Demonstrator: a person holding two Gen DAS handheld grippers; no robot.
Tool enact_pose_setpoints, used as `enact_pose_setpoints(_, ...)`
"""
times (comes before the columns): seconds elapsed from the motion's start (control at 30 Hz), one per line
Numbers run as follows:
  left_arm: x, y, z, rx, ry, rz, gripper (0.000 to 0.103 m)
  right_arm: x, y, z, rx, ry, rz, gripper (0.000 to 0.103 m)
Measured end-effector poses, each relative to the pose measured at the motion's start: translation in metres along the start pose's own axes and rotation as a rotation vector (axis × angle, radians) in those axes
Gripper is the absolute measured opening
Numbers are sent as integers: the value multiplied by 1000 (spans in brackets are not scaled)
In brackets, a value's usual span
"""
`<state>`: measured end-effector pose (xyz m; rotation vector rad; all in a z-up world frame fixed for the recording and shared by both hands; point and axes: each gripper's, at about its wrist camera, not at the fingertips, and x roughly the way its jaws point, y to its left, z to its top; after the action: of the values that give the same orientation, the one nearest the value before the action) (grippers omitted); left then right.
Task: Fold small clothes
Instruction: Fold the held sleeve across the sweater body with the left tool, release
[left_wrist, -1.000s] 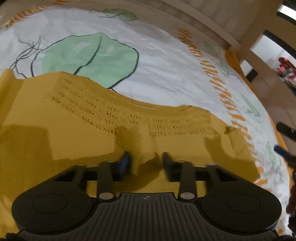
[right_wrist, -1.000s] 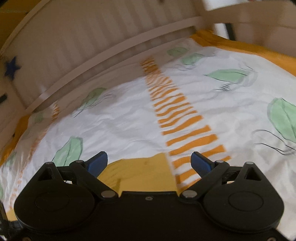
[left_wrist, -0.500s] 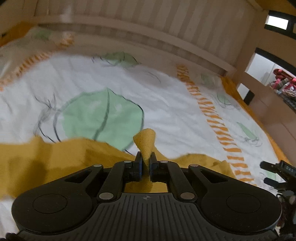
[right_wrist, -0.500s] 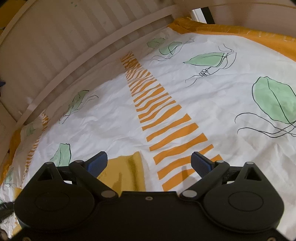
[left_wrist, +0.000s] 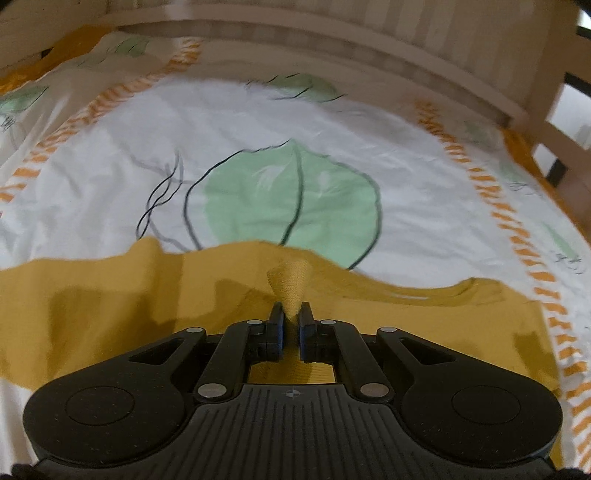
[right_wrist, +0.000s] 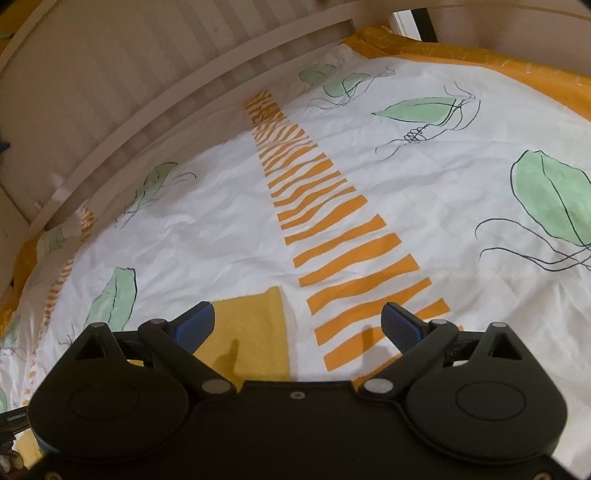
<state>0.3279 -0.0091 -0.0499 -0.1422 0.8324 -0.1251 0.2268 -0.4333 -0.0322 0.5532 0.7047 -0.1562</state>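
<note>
A mustard-yellow knitted garment (left_wrist: 110, 310) lies spread across the white printed bed sheet (left_wrist: 280, 125). My left gripper (left_wrist: 290, 314) is shut on a pinched fold of that garment, which sticks up as a small cone between the blue pads and is lifted off the sheet. In the right wrist view a flat corner of the same yellow garment (right_wrist: 251, 325) lies just ahead of the left finger. My right gripper (right_wrist: 297, 321) stands open above the sheet, with nothing pressed between its pads.
The sheet (right_wrist: 221, 236) carries green leaf prints and bands of orange stripes (right_wrist: 332, 236). A slatted wooden bed rail (left_wrist: 332, 40) runs along the far edge, with a wooden post (left_wrist: 554, 74) at the right. An orange border (right_wrist: 461, 51) edges the sheet at the far right.
My left gripper closed on a fold of the yellow garment and lifted it, tipping its view up towards the bed rail. The right gripper stayed open and barely moved.
</note>
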Motion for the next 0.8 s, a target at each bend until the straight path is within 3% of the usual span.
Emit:
enact_pose_setpoints(0.33,13,20,-8,-24,29,57,8,20,29,-20,-226,116,-53,99)
enact_pose_setpoints(0.5,21,17,-9,14,41,75,9,37,39,-38,-358,223,-69,99)
enact_pose_setpoints(0.57,24,16,-10,23,48,84,10,47,40,-46,-422,272,-116,99)
enact_pose_setpoints(0.63,26,18,-12,25,49,88,11,49,40,-50,-489,269,-167,101)
enact_pose_setpoints(0.73,28,22,-14,20,53,106,26,46,38,-50,-486,281,-181,101)
enact_pose_setpoints(0.8,28,24,-17,23,46,111,30,44,39,-51,-498,282,-186,102)
